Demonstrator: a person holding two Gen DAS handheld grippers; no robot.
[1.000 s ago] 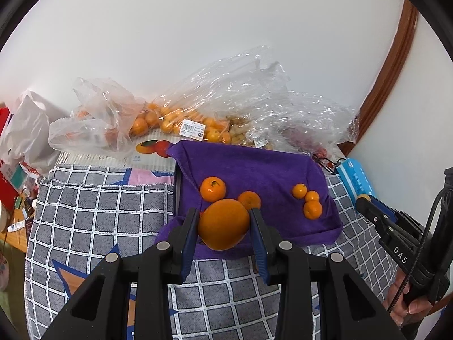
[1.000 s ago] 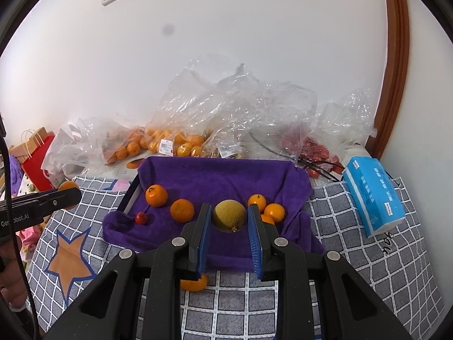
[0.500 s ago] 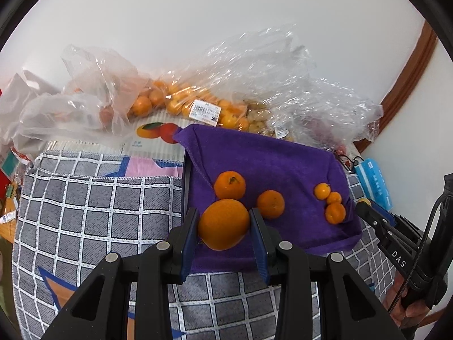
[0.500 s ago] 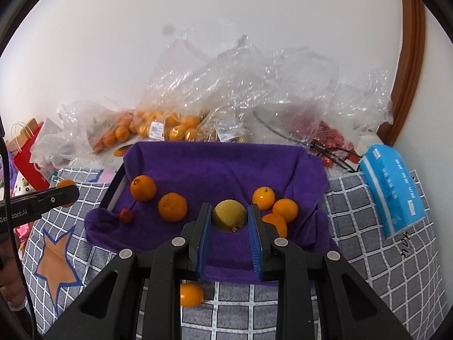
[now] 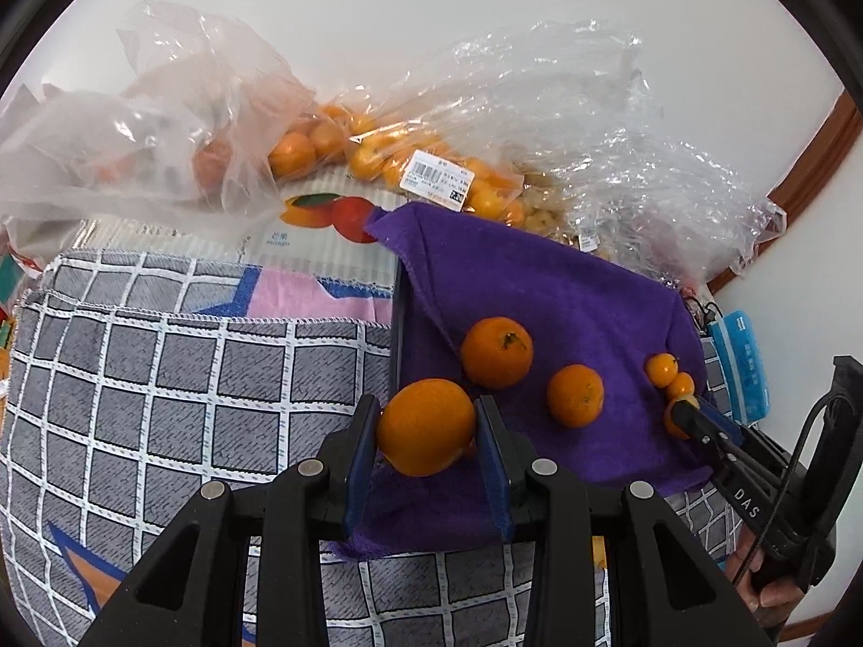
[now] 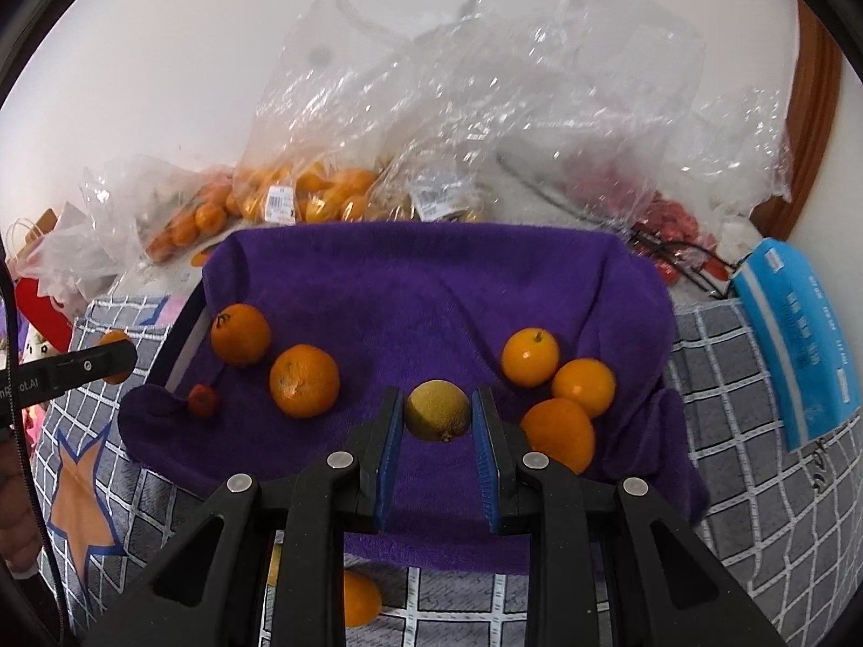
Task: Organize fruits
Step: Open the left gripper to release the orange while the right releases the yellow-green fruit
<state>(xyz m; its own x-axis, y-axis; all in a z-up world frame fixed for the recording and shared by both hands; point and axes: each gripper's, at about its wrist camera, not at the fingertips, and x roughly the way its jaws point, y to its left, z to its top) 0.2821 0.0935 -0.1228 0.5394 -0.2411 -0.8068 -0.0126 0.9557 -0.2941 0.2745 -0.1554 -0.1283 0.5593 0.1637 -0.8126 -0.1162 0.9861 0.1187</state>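
My left gripper (image 5: 426, 431) is shut on a large orange (image 5: 426, 425), held over the front left corner of the purple cloth (image 5: 539, 280). Two oranges (image 5: 496, 351) lie on that cloth just beyond it. My right gripper (image 6: 438, 412) is shut on a yellow-green round fruit (image 6: 438, 410) above the middle of the purple cloth (image 6: 431, 269). To its left lie two oranges (image 6: 305, 380) and a small red fruit (image 6: 203, 400). Three oranges (image 6: 558, 431) cluster on its right. The right gripper (image 5: 696, 420) also shows at the cloth's right edge in the left wrist view.
Clear plastic bags of oranges (image 5: 377, 156) and red fruit (image 6: 674, 226) are piled behind the cloth against the wall. A blue tissue pack (image 6: 793, 339) lies on the right. One orange (image 6: 358, 598) sits on the grey checked tablecloth (image 5: 162, 377) below the right gripper.
Both grippers have sunk and come nearer to the purple cloth, each still holding its fruit. The cloth and the fruits on it look larger in both views.
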